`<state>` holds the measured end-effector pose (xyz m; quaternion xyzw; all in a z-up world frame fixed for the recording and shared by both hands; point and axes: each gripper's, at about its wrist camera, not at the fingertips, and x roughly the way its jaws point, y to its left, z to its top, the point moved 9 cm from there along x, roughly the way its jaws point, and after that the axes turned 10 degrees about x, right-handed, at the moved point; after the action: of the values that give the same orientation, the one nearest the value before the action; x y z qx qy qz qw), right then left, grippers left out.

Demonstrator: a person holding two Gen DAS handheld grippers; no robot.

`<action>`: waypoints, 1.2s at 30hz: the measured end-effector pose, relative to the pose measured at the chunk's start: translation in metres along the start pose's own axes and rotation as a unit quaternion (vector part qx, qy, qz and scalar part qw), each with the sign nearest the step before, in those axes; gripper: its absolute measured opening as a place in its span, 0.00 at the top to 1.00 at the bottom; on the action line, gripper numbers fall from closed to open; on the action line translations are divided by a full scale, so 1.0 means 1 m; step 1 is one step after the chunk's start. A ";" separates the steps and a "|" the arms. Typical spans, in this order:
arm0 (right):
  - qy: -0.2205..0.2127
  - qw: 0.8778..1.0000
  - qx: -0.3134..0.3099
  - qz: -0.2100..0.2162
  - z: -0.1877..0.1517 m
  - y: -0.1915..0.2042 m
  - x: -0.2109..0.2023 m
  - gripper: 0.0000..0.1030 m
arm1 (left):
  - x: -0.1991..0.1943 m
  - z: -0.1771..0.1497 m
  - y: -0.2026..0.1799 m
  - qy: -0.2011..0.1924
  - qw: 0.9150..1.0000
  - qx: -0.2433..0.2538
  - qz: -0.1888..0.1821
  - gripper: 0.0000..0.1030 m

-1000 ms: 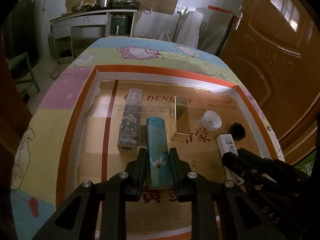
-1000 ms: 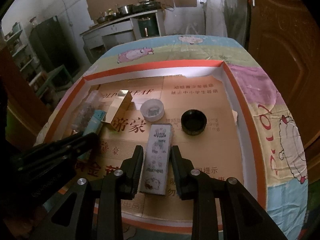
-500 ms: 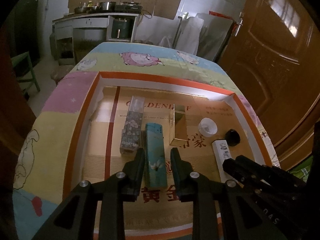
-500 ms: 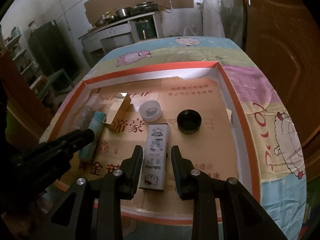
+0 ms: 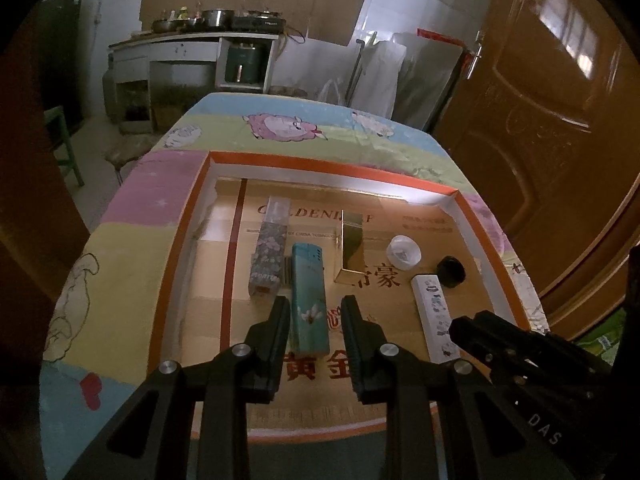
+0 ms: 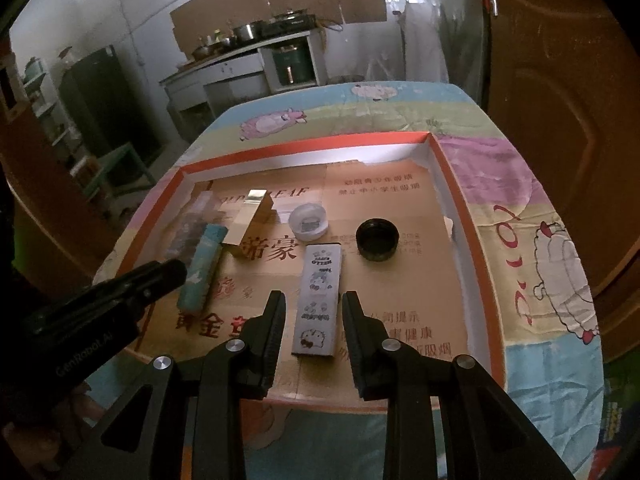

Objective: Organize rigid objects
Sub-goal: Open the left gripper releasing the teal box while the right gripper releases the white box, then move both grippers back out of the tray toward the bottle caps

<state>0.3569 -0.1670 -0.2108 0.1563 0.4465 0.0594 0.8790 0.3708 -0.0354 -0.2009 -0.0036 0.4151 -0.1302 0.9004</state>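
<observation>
A shallow orange-rimmed tray [image 5: 320,162] lined with printed cardboard sits on a cartoon tablecloth. A teal lighter [image 5: 308,300] lies flat in it. My left gripper [image 5: 316,312] hovers open above its near end, with a gap at each pad. To its left lies a floral box [image 5: 268,256], to its right a gold box [image 5: 352,248]. In the right wrist view a white cartoon-printed box [image 6: 320,300] lies on the cardboard. My right gripper [image 6: 314,308] hangs over its near end, jaws narrowly apart and not pressing it.
A white round tub [image 6: 308,222] and a black cap [image 6: 378,240] lie beyond the white box. The tray's right wall [image 6: 460,248] is close by. A wooden door [image 5: 540,120] stands on the right, and a kitchen counter [image 5: 192,40] lies behind the table.
My left jaws have come off the teal lighter. Both grippers have drawn back and up from the tray. The lighter and the white box have stayed in place.
</observation>
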 end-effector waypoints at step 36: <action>-0.036 0.999 -0.016 0.003 -0.028 0.018 -0.083 0.71 | -0.082 -0.023 -0.016 -0.037 0.999 0.013 0.001 0.74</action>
<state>0.2856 -0.1638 -0.1568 0.1457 0.4126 0.0638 0.8969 0.2993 -0.0292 -0.1530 0.0037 0.3799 -0.1346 0.9152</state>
